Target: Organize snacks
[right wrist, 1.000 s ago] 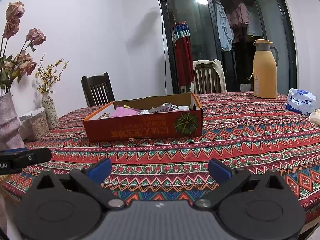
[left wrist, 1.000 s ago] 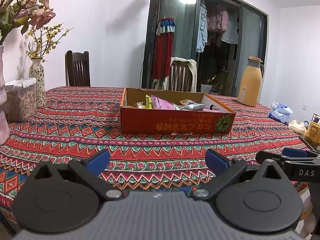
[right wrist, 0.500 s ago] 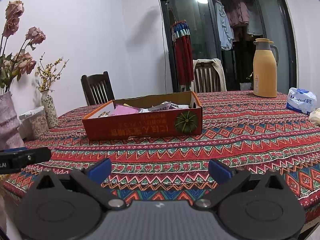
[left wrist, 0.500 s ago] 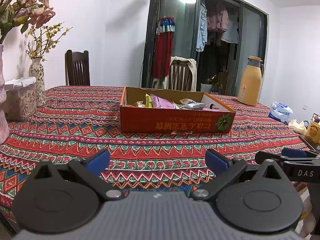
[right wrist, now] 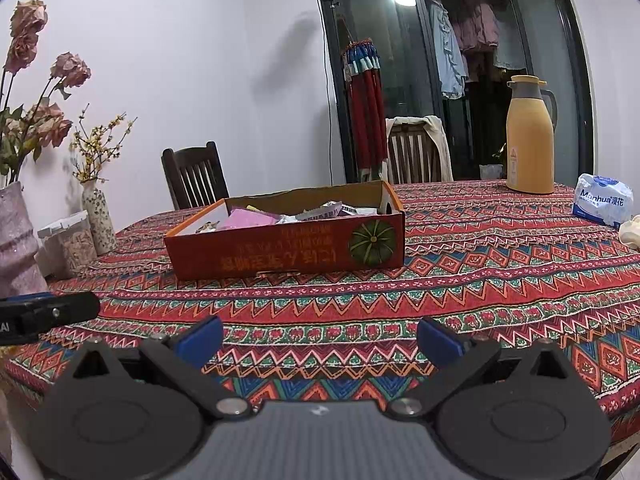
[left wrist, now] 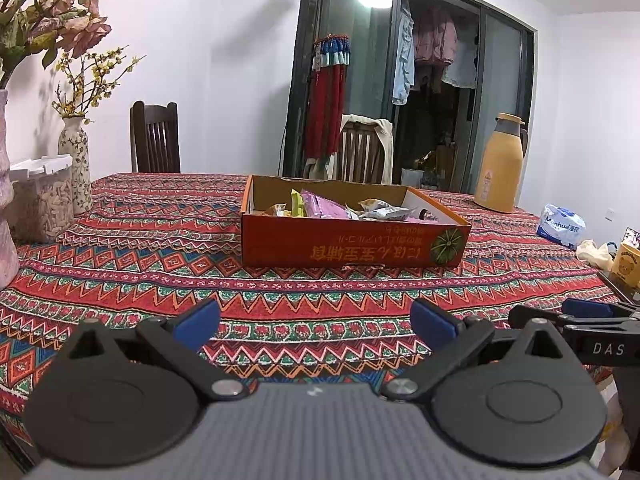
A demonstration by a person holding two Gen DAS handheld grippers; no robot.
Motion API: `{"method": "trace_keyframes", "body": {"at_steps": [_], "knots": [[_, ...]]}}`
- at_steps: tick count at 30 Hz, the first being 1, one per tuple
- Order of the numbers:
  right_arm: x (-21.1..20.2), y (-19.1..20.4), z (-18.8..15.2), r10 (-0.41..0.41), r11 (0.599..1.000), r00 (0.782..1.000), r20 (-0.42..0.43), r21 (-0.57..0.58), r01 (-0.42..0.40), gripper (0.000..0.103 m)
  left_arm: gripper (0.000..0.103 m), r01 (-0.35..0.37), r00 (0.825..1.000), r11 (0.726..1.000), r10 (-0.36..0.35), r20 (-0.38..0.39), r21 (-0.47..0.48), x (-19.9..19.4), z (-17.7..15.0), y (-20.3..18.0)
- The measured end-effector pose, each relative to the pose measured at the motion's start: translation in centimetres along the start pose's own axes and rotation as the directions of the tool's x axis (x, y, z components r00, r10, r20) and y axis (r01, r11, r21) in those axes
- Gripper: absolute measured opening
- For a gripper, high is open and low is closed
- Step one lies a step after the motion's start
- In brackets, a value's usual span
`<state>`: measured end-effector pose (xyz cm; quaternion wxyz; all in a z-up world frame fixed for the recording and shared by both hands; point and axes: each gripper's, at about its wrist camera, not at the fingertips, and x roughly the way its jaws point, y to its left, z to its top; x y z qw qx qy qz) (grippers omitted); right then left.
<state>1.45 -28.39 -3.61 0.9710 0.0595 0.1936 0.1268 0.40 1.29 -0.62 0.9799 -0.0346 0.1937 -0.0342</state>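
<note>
Closest to where I stand, the left gripper [left wrist: 315, 322] hangs at the near edge of the table with its blue pads spread wide and nothing between them, and the right gripper [right wrist: 320, 332] beside it does the same, jaws wide and empty, both low over the patterned tablecloth [left wrist: 160, 264]. Straight ahead at twelve o'clock from the left gripper, well apart from it, sits the orange cardboard box [left wrist: 352, 246] with the snacks inside: a pink packet [left wrist: 322, 206] lying against a small green one [left wrist: 296, 204], and silvery wrappers [left wrist: 384, 210] heaped toward the right end. From the right gripper the same box [right wrist: 288, 250] lies at about eleven o'clock. These packets look light, crinkly and slippery (foil and film, I would guess), so a pinch on a flat sealed edge should hold better than a squeeze across the puffed middle, which could crush what is inside. Further off, at two o'clock, a yellow thermos [left wrist: 500, 164] stands upright near the far edge, and at ten o'clock a speckled vase [left wrist: 76, 168] stands just beside a clear lidded jar [left wrist: 40, 196].
</note>
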Motion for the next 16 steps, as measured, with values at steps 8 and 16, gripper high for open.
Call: {"method": "trace_keyframes", "body": {"at_steps": [8, 16], "knots": [[-0.05, -0.09, -0.5, 0.0, 1.0, 1.0, -0.004, 0.0, 0.0, 0.103, 0.103, 0.001, 1.0, 1.0, -0.001, -0.001, -0.003, 0.0, 0.11, -0.02], [0.14, -0.17, -0.74, -0.001, 1.0, 1.0, -0.015, 0.002, 0.001, 0.103, 0.103, 0.011, 1.0, 1.0, -0.011, 0.012, 0.0, -0.19, 0.14, 0.06]]}}
